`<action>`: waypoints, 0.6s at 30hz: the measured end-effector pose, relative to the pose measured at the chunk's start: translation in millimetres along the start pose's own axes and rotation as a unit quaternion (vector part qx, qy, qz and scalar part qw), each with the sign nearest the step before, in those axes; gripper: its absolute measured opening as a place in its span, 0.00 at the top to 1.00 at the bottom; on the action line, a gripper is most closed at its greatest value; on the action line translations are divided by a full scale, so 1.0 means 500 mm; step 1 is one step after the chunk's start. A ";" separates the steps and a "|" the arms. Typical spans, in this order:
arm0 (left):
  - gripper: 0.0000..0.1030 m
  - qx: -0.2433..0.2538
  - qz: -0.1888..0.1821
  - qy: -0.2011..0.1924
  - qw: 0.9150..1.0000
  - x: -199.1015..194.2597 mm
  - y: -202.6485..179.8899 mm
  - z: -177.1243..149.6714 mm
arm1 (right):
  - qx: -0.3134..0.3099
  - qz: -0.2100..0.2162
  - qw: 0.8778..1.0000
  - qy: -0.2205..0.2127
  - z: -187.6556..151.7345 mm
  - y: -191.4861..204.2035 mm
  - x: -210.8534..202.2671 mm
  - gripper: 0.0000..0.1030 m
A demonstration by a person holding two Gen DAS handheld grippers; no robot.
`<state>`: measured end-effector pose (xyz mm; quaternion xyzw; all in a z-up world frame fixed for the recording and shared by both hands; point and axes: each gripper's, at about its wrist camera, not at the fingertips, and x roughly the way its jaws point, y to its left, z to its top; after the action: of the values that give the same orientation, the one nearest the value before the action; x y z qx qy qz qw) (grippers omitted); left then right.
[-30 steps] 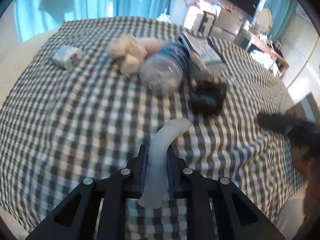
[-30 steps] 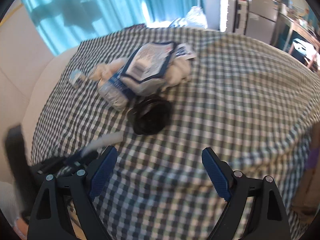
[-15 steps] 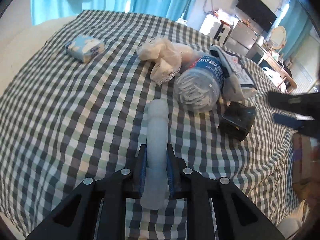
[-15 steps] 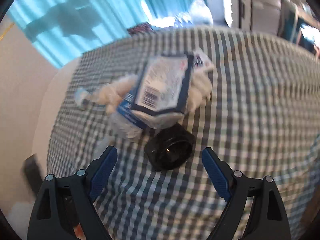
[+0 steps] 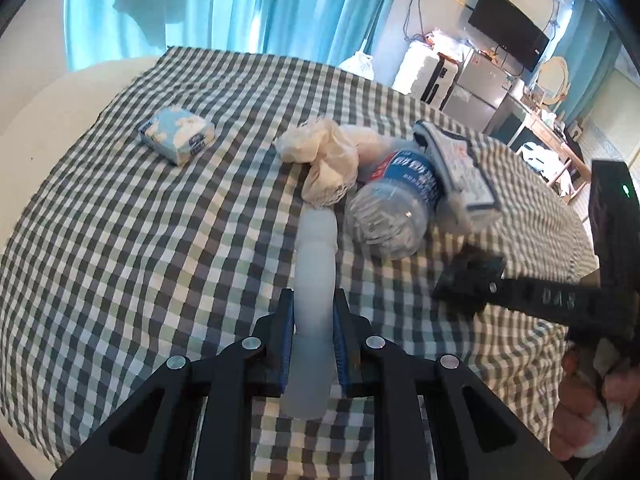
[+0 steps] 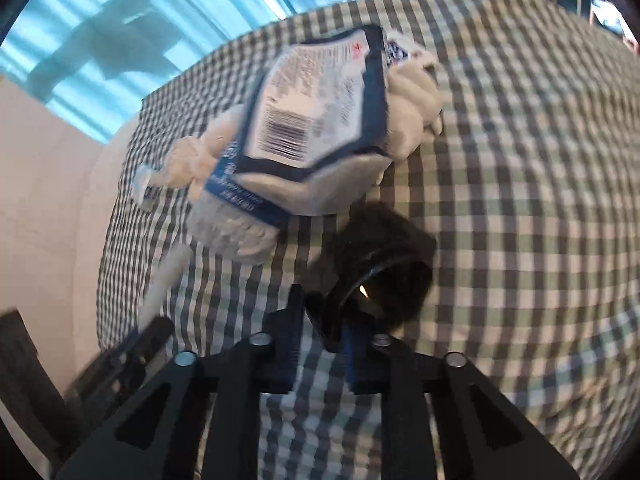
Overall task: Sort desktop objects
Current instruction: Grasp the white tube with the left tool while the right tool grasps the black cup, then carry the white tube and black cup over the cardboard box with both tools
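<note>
Since the earlier frame, the right hand-held gripper (image 6: 320, 344) has come down from above the checked cloth to the black round object with a hollow centre (image 6: 384, 264), and its blue-padded jaws, wide apart before, are now closing on the near rim of that object; the rim sits between them. In the left wrist view the same right hand-held gripper (image 5: 492, 284) reaches in from the right edge with its tip at the black object (image 5: 464, 280), and a person's hand (image 5: 592, 400) grips its handle.

The left hand-held gripper (image 5: 312, 332) is clenched on a white translucent soft tube (image 5: 316, 272), which sticks out forward between the jaws, over the green, black and white checked tablecloth (image 5: 160, 260) of the table.

Just beyond the tube tip lies a clear plastic bottle with a blue label (image 5: 396, 208), on its side. A crumpled cream cloth (image 5: 324, 160) touches the bottle on its left, and a flat white packet with a dark blue border (image 5: 456, 164) rests over the bottle. The black object is near the bottle, on its right. A small blue and white tissue pack (image 5: 176, 136) lies well apart from this pile, at the left.
</note>
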<state>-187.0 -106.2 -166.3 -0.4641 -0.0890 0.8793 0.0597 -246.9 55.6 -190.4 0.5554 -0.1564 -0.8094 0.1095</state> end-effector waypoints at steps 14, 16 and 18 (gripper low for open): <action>0.83 0.022 -0.019 -0.060 0.998 -0.155 -0.075 0.018 | -0.023 0.016 0.998 -0.060 -0.078 -0.012 -0.232 0.90; 0.83 0.029 -0.025 -0.069 0.997 -0.188 -0.095 0.023 | -0.026 0.015 0.997 -0.076 -0.084 -0.009 -0.272 0.90; 0.83 0.036 -0.031 -0.082 0.996 -0.222 -0.116 0.028 | -0.031 0.013 0.995 -0.093 -0.090 0.003 -0.321 0.90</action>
<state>-134.9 -72.0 -56.7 -0.3853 -0.0758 0.9146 0.0963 -147.1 104.7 -66.4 0.4717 -0.1485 -0.8606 0.1220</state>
